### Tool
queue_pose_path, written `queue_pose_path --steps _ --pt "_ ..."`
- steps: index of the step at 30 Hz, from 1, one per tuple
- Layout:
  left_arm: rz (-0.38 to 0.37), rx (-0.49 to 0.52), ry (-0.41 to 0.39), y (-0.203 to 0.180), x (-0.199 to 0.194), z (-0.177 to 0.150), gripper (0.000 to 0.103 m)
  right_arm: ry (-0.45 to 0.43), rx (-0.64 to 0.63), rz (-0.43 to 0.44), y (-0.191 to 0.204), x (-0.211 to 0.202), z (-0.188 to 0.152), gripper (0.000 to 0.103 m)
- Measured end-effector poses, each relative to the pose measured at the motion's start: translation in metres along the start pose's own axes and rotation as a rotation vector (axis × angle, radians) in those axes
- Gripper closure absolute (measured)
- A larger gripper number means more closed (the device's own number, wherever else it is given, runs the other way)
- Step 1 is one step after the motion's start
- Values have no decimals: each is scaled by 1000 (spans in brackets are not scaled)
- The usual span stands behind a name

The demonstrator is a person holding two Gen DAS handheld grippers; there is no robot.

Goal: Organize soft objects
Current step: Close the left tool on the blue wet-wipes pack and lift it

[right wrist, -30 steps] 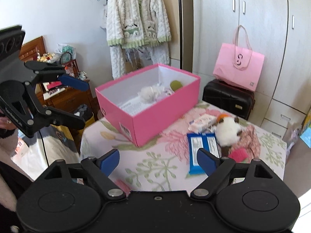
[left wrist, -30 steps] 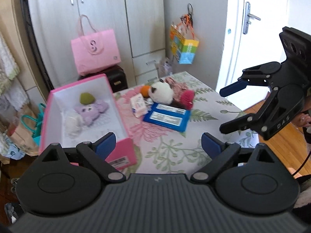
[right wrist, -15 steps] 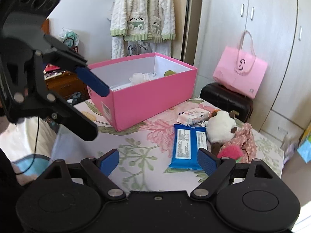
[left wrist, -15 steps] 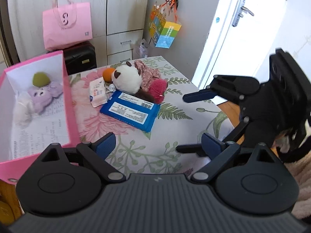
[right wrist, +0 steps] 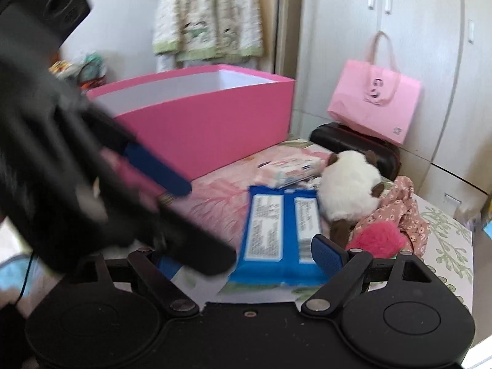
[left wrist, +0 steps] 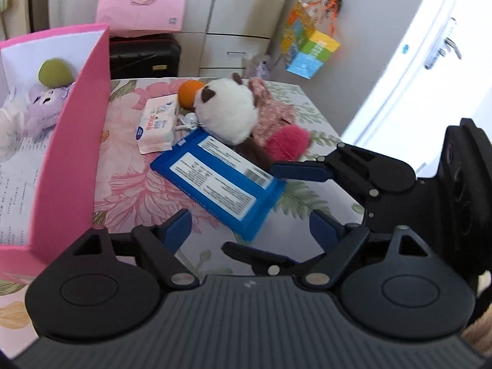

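The pink box (left wrist: 77, 141) sits at nine o'clock on the floral table (left wrist: 307, 107), open-topped so soft things can be dropped in. A purple plush (left wrist: 43, 110), a green ball (left wrist: 55, 72) and a white fluffy toy (left wrist: 7, 117) already lie inside.

What remains to sort is bunched at twelve o'clock: a white round plush (left wrist: 227, 113) resting against a floral cloth (left wrist: 273, 107), a pink fuzzy thing (left wrist: 286, 143) at its one-o'clock side, and an orange ball (left wrist: 189, 93) at eleven. A blue wipes pack (left wrist: 221, 181) lies flat in front of them, and a small white pack (left wrist: 156, 124) lies between it and the box.

The left gripper (left wrist: 250, 226) hangs above the near edge of the blue pack. Its jaws are closing, with nothing pressed between them. The right gripper (right wrist: 243, 255) comes in from three o'clock with its fingers spread wide and empty, the upper one over the far corner of the blue pack. Both seem aimed at this cluster, probably so that one tool can steady while the other lifts.
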State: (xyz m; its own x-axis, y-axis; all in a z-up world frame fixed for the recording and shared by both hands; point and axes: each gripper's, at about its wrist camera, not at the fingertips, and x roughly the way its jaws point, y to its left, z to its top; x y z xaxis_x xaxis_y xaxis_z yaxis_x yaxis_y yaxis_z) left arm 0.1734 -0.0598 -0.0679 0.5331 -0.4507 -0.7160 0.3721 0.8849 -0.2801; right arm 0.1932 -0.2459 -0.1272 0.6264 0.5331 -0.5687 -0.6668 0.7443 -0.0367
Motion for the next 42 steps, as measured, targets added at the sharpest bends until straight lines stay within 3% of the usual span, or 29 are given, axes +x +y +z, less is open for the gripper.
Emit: queue_pose_path --steps 3,8,13,16,20,25,35,42 --pt "39 -42 -38 8 10 2 23 10 22 23 -6 15 1 14" --pt "22 -119 -57 22 27 7 27 34 -26 -18 -4 34 4 15" --pt "28 -162 -56 31 44 5 41 80 -22 -63 -9 44 8 15" --pt "19 -203 -66 39 48 -1 50 119 29 -48 -18 49 7 15" --pt "-8 -265 -86 48 50 -10 52 136 58 -17 -17 51 7 29" --pt "-13 -292 -101 48 51 -12 52 144 73 -23 -12 51 9 32" --pt "5 -257 -101 43 48 -15 52 127 166 -92 -5 51 10 34" --pt "40 -164 -87 31 43 -19 50 82 228 -125 7 45 3 38"
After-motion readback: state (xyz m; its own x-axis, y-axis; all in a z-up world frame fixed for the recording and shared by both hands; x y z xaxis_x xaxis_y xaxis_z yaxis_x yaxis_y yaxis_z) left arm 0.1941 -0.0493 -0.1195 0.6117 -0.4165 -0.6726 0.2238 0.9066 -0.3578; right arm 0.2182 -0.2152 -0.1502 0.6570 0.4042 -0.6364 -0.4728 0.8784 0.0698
